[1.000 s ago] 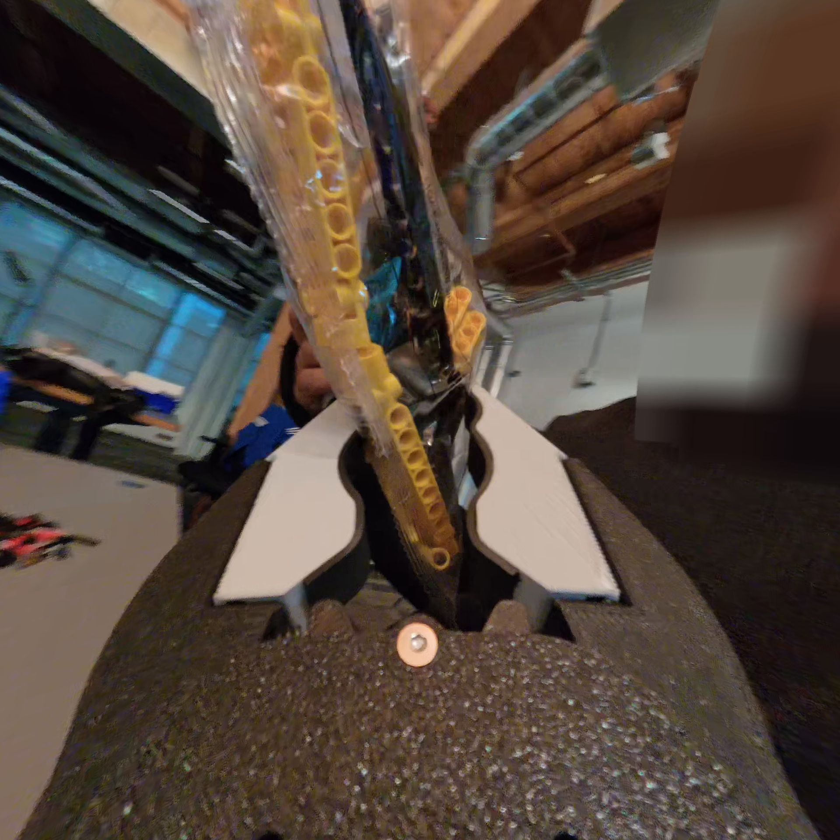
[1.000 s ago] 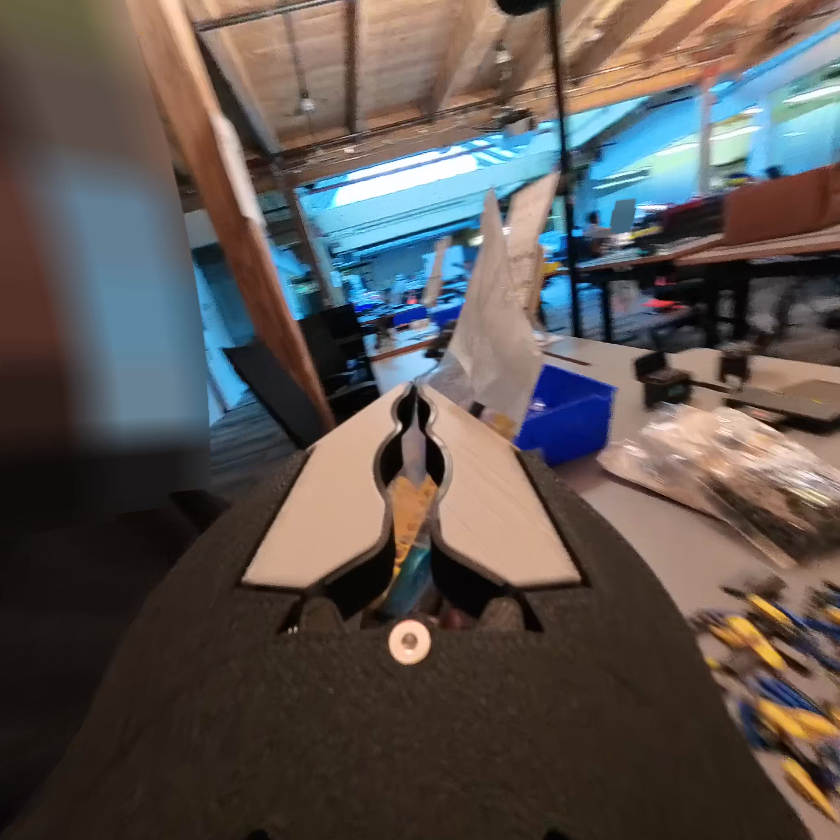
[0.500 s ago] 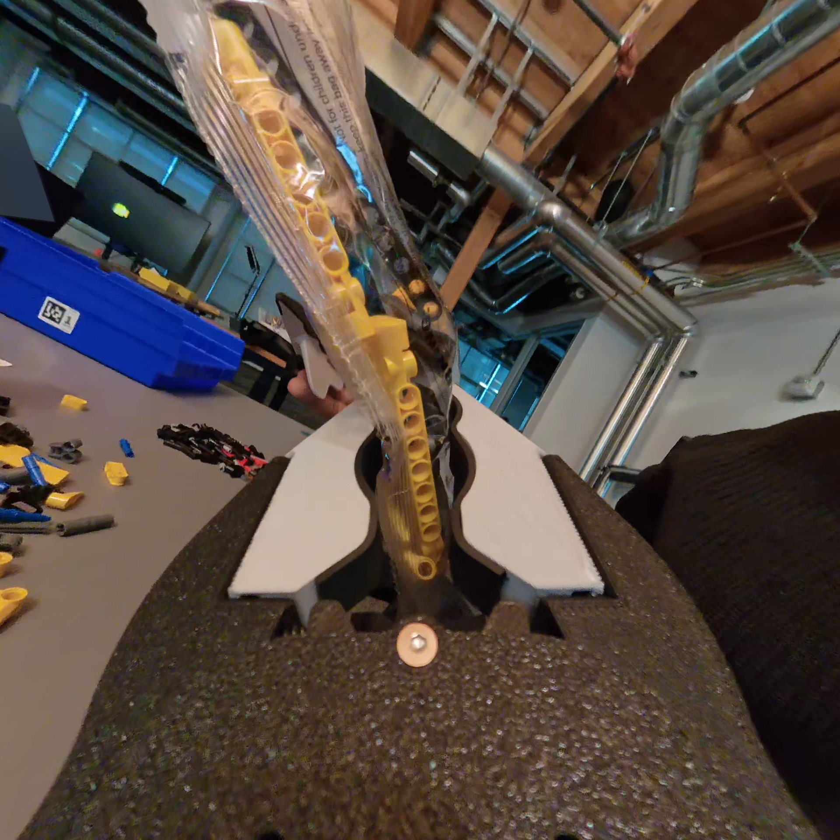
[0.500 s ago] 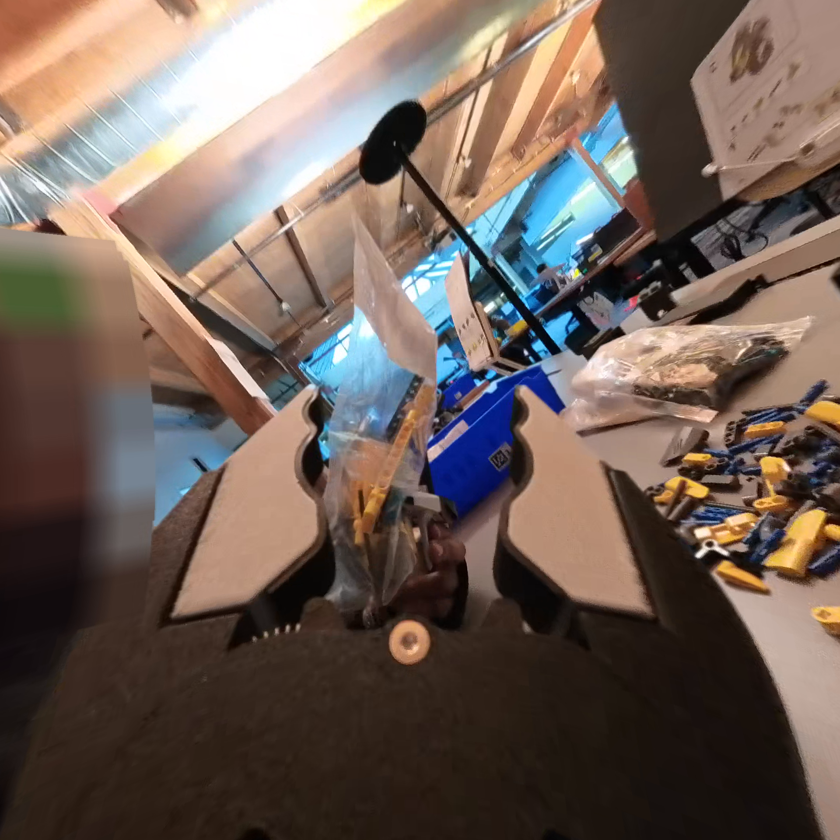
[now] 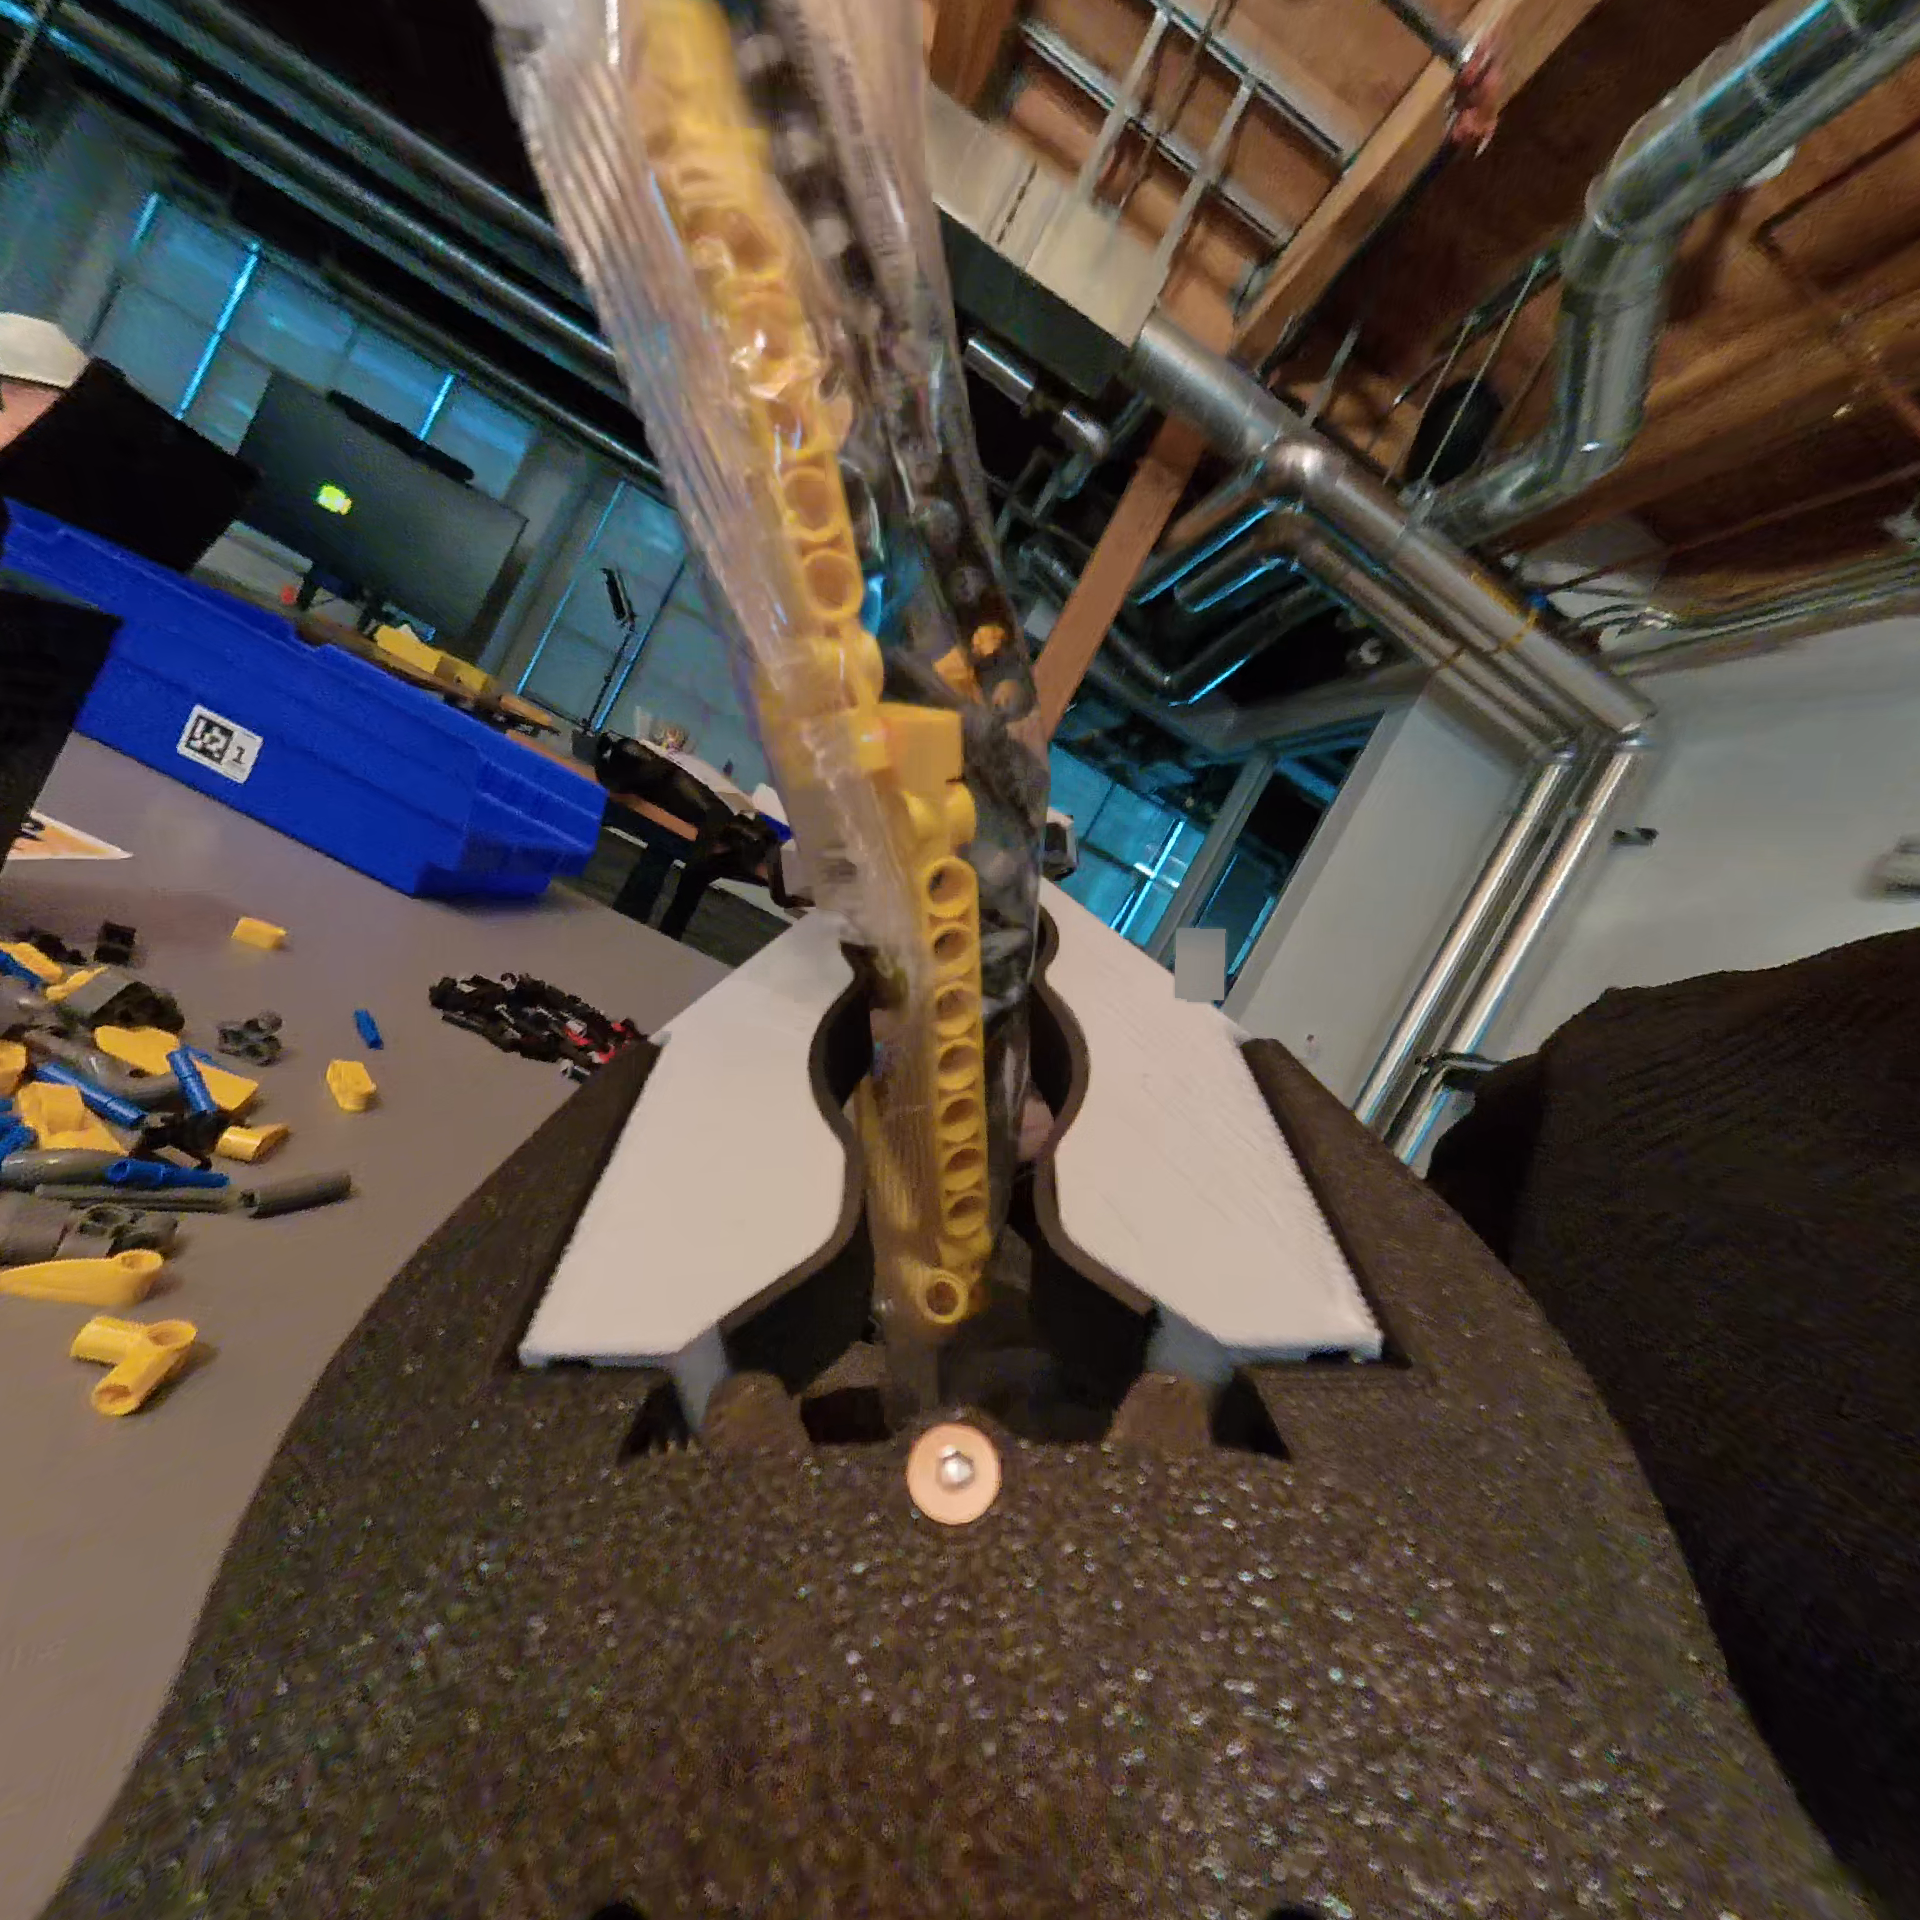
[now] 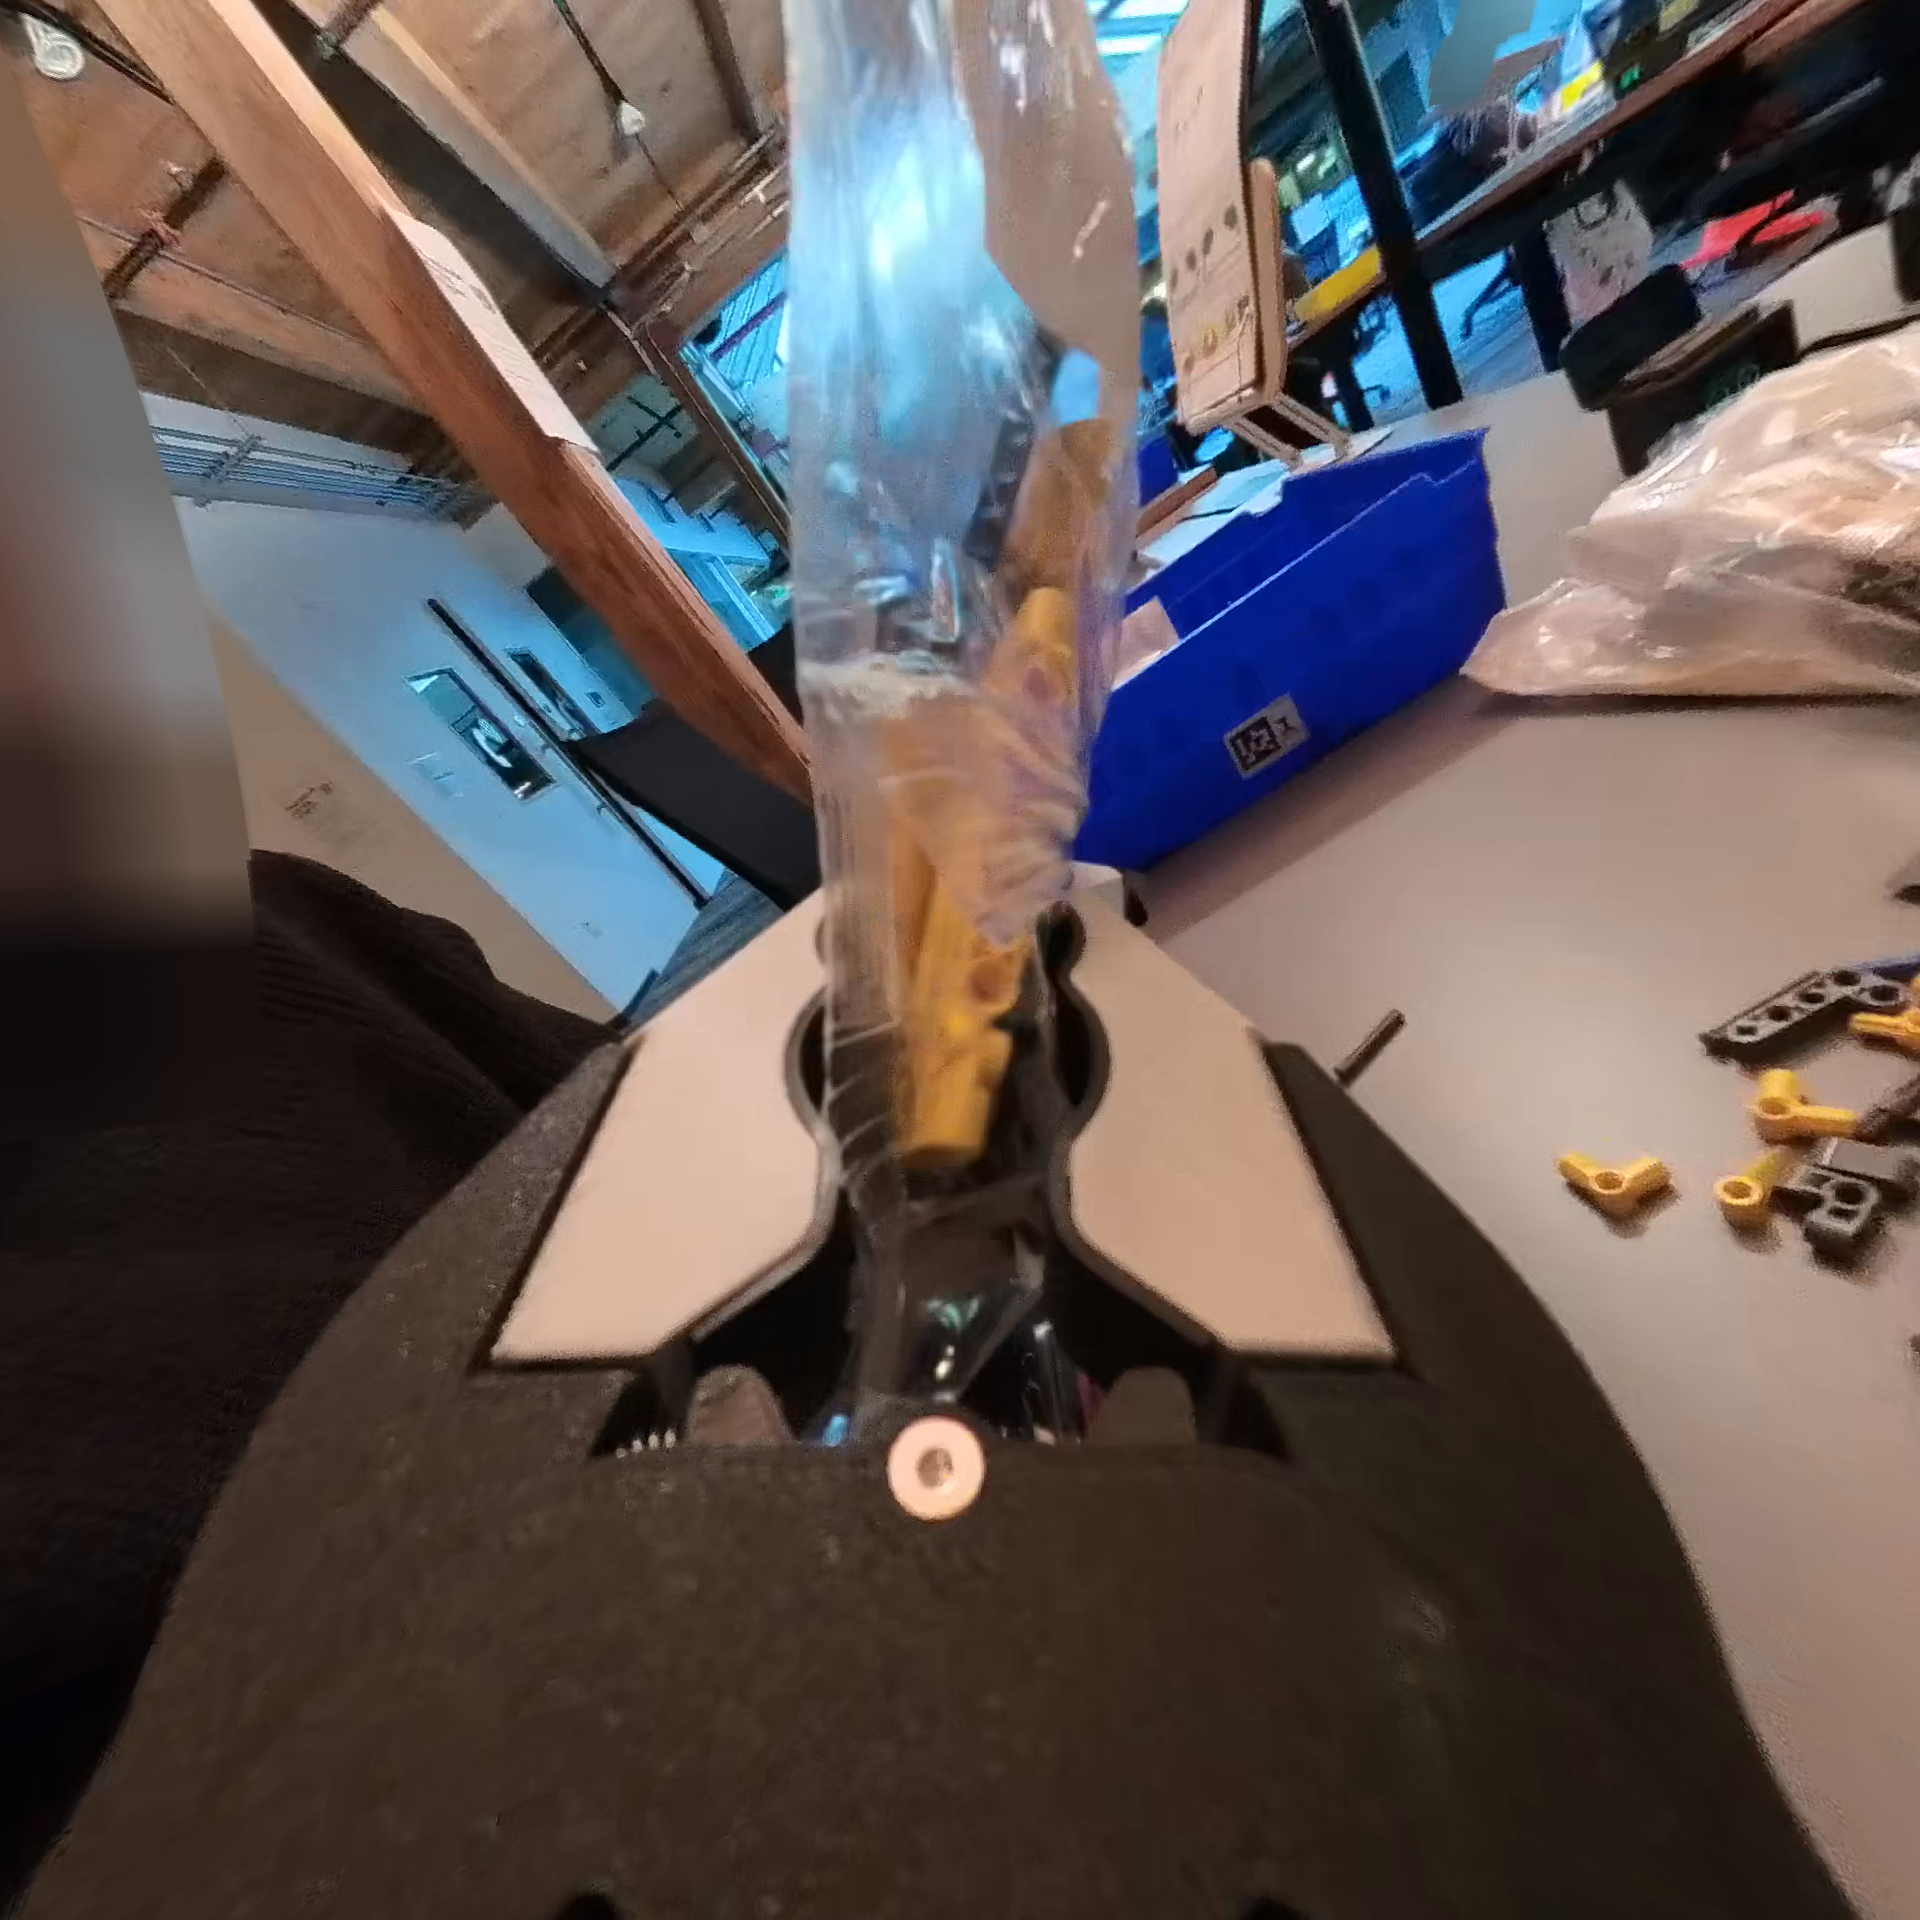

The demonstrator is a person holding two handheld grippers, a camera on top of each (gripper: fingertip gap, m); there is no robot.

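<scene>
Now my right gripper (image 6: 940,935), spread wide half a second ago, pinches the clear bag (image 6: 935,499) again, while my left gripper (image 5: 940,935) stays clamped on its yellow beam (image 5: 951,1091).

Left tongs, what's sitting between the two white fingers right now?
A clear bag of parts, with a yellow holed beam pinched between the fingers; the left wrist view shows it.

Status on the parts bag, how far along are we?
Done: loose pieces lie scattered on the table. In hand: left claw and right claw are each shut on a clear bag. Left: yellow beams sit inside the bag, not emptied out.
</scene>
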